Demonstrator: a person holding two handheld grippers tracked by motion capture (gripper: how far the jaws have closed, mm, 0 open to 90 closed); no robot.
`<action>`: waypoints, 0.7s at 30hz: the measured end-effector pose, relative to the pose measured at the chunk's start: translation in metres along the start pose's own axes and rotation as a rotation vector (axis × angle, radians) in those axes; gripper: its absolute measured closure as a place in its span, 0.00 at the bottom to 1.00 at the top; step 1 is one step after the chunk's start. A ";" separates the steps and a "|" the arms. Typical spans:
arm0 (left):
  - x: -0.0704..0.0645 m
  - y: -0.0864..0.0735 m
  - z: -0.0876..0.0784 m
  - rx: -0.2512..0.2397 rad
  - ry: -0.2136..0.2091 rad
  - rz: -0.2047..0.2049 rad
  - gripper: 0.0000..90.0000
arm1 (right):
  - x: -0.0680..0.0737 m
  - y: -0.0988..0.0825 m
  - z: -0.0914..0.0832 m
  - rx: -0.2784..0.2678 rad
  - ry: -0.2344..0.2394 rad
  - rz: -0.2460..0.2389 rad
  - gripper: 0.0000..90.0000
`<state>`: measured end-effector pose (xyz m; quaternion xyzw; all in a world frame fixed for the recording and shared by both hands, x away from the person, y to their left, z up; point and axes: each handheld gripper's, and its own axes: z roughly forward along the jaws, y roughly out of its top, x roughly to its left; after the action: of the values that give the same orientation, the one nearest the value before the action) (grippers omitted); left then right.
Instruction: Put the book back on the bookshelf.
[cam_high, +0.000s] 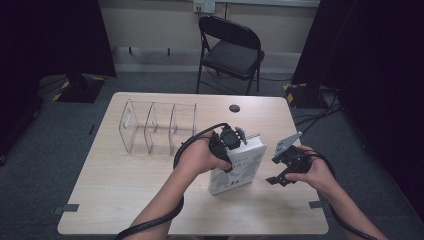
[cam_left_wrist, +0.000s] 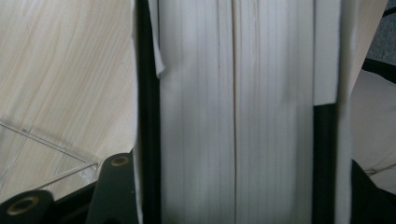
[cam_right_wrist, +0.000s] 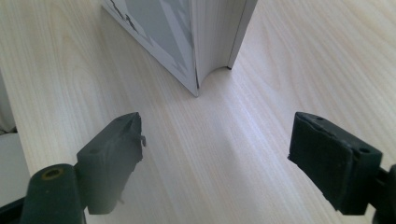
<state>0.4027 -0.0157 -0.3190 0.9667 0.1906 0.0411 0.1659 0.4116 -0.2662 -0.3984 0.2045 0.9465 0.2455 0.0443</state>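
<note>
A thick white book (cam_high: 239, 167) stands on edge, tilted, on the light wooden table (cam_high: 125, 190) near its middle. My left gripper (cam_high: 232, 142) is shut across the book's top end. In the left gripper view the book's pale page block (cam_left_wrist: 233, 112) sits between the two black fingers (cam_left_wrist: 148, 116), which press its covers. My right gripper (cam_high: 277, 181) hovers just right of the book, open and holding nothing. In the right gripper view its jaws (cam_right_wrist: 217, 140) are spread wide above the tabletop, and the book's lower corner (cam_right_wrist: 210, 32) stands ahead of them, apart.
A clear acrylic organizer (cam_high: 157, 127) with three compartments stands left of the book; one corner of this organizer (cam_left_wrist: 42, 158) is close to my left gripper. A small black disc (cam_high: 234, 108) lies near the table's far edge. A black folding chair (cam_high: 230, 50) stands beyond.
</note>
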 end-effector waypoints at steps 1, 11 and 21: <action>0.000 0.001 -0.001 0.009 0.001 0.004 0.51 | 0.000 -0.001 0.002 -0.004 0.001 0.005 0.18; 0.001 0.005 0.001 0.030 -0.004 -0.001 0.51 | 0.001 -0.019 0.023 -0.038 0.002 0.041 0.17; 0.002 0.008 0.004 0.043 -0.020 -0.039 0.50 | 0.002 -0.033 0.039 -0.061 -0.018 0.071 0.16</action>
<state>0.4083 -0.0228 -0.3200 0.9665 0.2084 0.0239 0.1477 0.4045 -0.2742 -0.4480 0.2387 0.9304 0.2738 0.0502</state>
